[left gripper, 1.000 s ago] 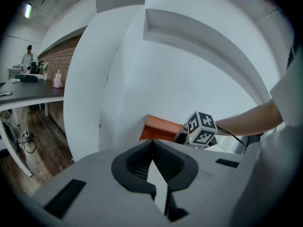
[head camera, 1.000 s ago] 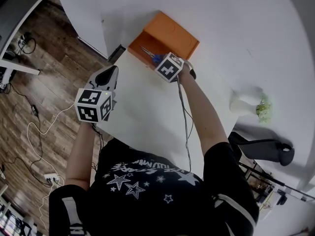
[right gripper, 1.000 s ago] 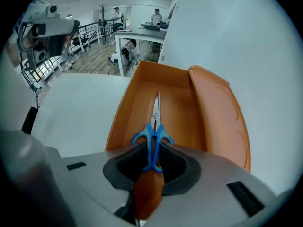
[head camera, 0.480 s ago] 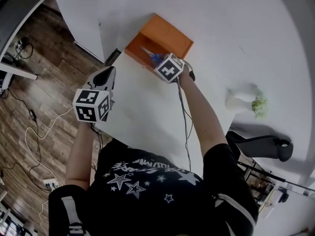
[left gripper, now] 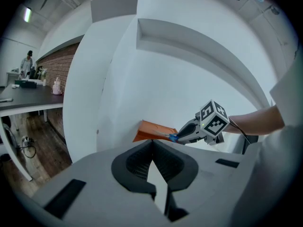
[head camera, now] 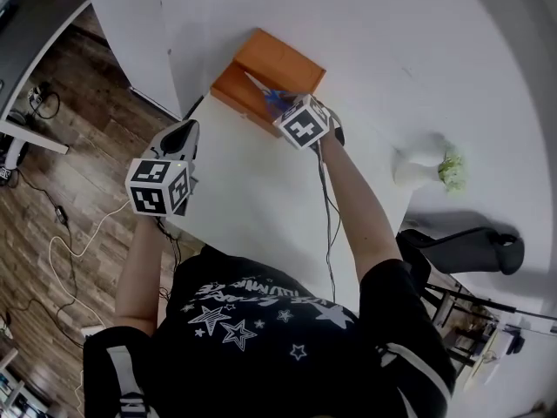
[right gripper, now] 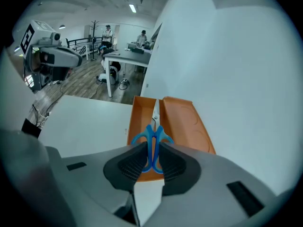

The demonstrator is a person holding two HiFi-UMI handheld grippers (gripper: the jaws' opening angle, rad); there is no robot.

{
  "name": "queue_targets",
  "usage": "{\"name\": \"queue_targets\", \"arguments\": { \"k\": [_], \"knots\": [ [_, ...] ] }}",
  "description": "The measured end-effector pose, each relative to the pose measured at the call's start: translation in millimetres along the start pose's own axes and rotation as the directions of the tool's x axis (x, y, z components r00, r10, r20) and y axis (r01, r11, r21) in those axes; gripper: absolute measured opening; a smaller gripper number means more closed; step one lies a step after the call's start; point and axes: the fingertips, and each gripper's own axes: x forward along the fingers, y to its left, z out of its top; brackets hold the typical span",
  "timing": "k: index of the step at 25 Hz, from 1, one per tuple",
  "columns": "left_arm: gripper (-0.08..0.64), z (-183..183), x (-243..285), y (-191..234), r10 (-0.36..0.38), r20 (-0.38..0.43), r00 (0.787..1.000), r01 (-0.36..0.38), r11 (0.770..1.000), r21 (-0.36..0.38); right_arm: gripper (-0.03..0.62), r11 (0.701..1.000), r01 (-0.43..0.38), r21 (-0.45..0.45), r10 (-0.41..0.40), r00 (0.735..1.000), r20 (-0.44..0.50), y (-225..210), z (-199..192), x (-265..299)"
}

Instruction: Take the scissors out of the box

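Observation:
Blue-handled scissors (right gripper: pixel 152 143) are clamped by their handles between the pads of my right gripper (right gripper: pixel 152 162), blades pointing away over the open orange box (right gripper: pixel 182 122). From the head view the scissors (head camera: pixel 264 96) hang above the box (head camera: pixel 270 59) at the white table's far left corner, with the right gripper (head camera: pixel 278 105) shut on them. My left gripper (head camera: pixel 185 135) hovers at the table's left edge, fingertips together and holding nothing. In the left gripper view its jaws (left gripper: pixel 152 143) meet at the tip, and beyond them sit the right gripper (left gripper: pixel 179 137) and the box (left gripper: pixel 154 130).
A white vase with a green plant (head camera: pixel 426 168) stands on the table's right side. A dark office chair (head camera: pixel 470 251) sits beyond the right edge. A white partition (head camera: pixel 130 33) rises left of the box. Cables lie on the wooden floor (head camera: pixel 52 225).
My right gripper has risen with the scissors, so the blades now show above the box. The left gripper has drifted slightly upward.

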Motion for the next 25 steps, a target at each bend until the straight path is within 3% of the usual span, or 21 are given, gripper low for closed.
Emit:
{"name": "queue_targets", "arguments": {
  "k": [8,18,25],
  "knots": [
    [0.015,-5,-40,-46,0.033,0.004,0.999,-0.033,0.999,0.008,0.100,0.987,-0.001,0.159,-0.030,0.981,0.193,5,-8,-60],
    [0.015,-20,-96,-106,0.061,0.032,0.998,-0.062,0.998,0.026,0.100,0.963,-0.042,0.266,-0.073,0.909,0.410,35,-24,-152],
    [0.015,-45,-129,-164,0.053,0.029,0.998,-0.054,0.998,0.039,0.100,0.945,-0.078,0.319,-0.083,0.883,0.462,67,-70,-205]
  ]
}}
